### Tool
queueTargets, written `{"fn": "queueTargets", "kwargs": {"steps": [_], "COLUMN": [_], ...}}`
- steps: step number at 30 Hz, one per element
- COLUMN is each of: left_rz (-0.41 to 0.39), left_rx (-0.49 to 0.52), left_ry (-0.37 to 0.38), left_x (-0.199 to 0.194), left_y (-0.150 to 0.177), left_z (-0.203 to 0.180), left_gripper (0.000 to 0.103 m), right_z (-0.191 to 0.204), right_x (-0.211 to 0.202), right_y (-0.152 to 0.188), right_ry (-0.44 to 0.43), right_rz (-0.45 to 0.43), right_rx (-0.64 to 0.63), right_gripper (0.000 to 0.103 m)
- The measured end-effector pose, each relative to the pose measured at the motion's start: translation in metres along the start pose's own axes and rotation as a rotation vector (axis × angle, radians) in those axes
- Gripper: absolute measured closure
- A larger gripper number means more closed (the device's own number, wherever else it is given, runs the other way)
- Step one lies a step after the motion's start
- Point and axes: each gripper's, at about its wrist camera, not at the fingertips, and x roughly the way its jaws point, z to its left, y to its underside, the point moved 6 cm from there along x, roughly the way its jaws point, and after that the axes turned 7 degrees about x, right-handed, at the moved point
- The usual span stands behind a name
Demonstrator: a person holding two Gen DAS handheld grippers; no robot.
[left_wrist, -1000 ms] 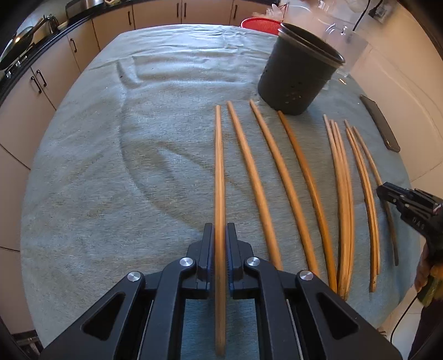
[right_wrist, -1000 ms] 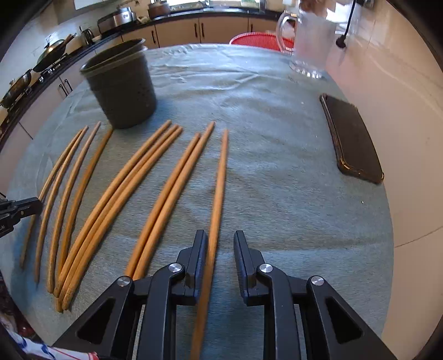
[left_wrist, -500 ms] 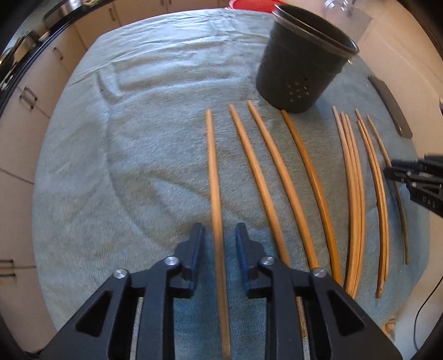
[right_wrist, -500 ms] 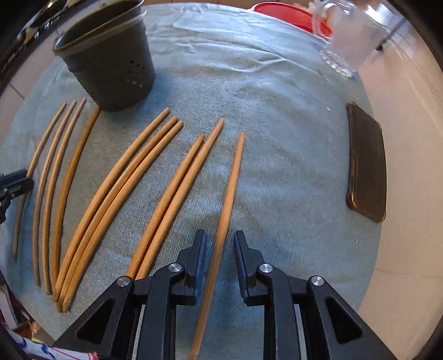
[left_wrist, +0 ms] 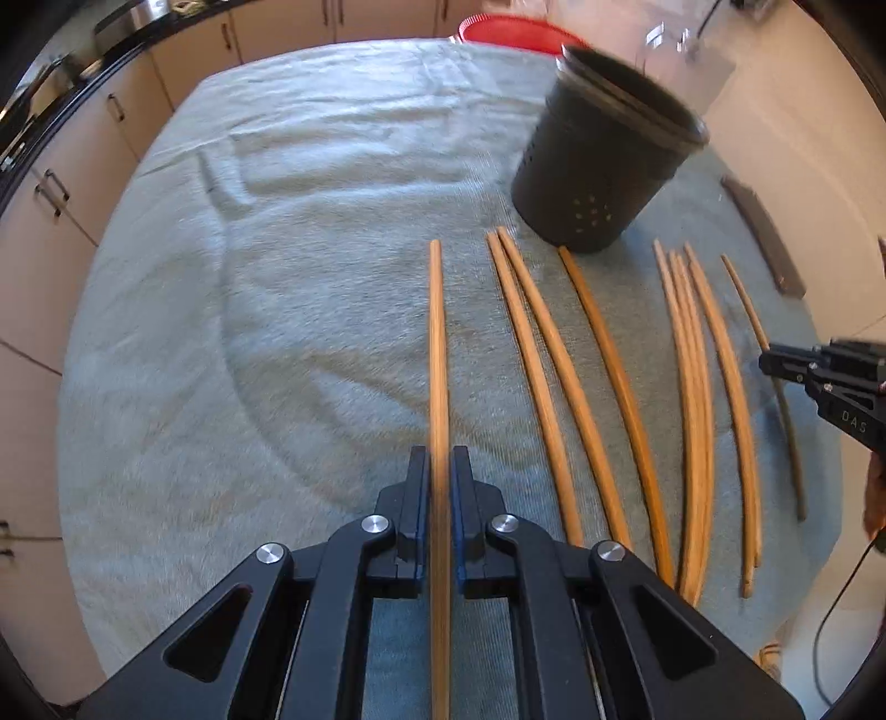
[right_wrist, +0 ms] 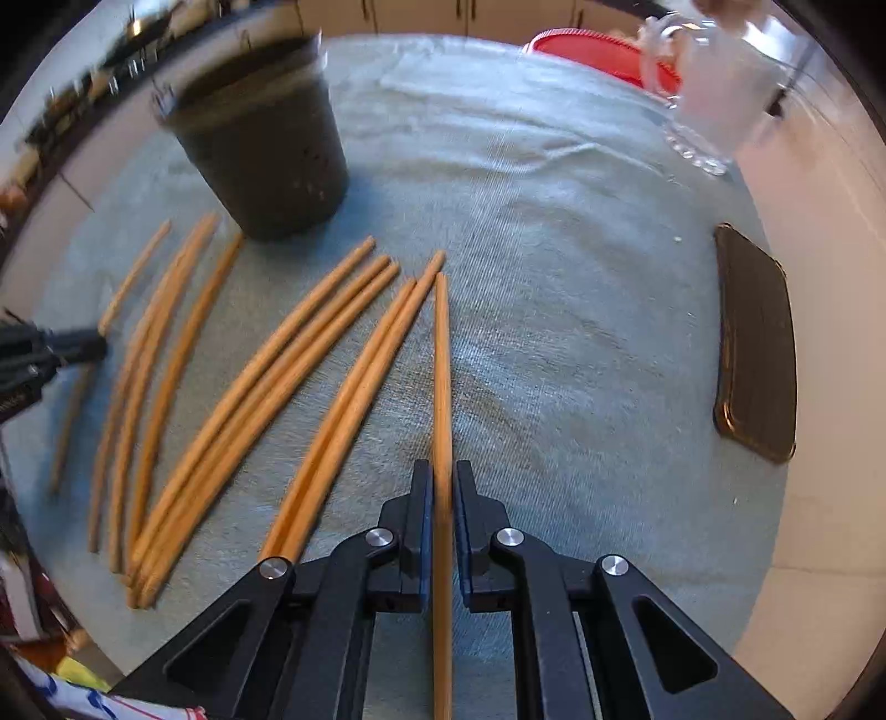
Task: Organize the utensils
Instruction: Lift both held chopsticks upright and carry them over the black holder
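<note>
Chopsticks: left hand-held gripper point(left_wrist: 440, 493) clamps one point(left_wrist: 437, 360), right hand-held gripper point(right_wrist: 443, 501) another point(right_wrist: 442, 360); both jaws just closed. Long sticks could swivel or miss the holder point(left_wrist: 603, 166).

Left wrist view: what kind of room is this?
Most likely a home kitchen: cabinets under a dark counter with cookware, and a towel-covered table holding chopsticks and a utensil holder.

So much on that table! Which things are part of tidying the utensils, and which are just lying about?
Part of the job:
- wooden chopsticks on the cloth
- one chopstick in the left gripper, one in the right gripper
- black holder

Lying about:
- glass jug
- red basket
- dark phone
- towel
</note>
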Motion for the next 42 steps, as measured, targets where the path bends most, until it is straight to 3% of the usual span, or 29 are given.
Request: {"fn": "queueTargets", "kwargs": {"steps": [9,16,21,27,33,37,42], "left_rz": [-0.289,-0.481,-0.578,-0.73,-0.86,-0.895,-0.864], "left_rx": [-0.069,-0.103,-0.135,-0.187,-0.229,-0.225,-0.237], "left_ry": [-0.035,-0.06,-0.031,-0.008,-0.005,-0.044,0.028], "left_x": [-0.083,-0.124,-0.147,-0.178,-0.19,-0.181,-0.138], "left_y": [0.034,0.03,0.005,-0.057,-0.129,-0.166,-0.204], "left_z": [-0.003,-0.008,-0.014,-0.021,-0.025,-0.026,-0.028], "left_gripper": [0.096,0.096,0.096,0.096,0.096,0.096,0.096], "right_z": [0.005,0.019,0.026,0.041,0.057,0.068,0.069], "right_x": [-0.066,-0.107,-0.139,-0.194,-0.223,-0.22,-0.196], "right_y": [0.03,0.054,0.047,0.0,-0.06,-0.102,-0.145], "right_ry": [-0.135,-0.162,-0.187,-0.283,-0.324,-0.325,-0.329], "right_rz": [-0.266,-0.415,-0.509,-0.671,-0.837,-0.897,-0.899], "right_rx": [0.099,0.118,0.12,0.147,0.179,0.19,0.217], "right_gripper": [0.096,0.096,0.096,0.096,0.096,0.096,0.096]}}
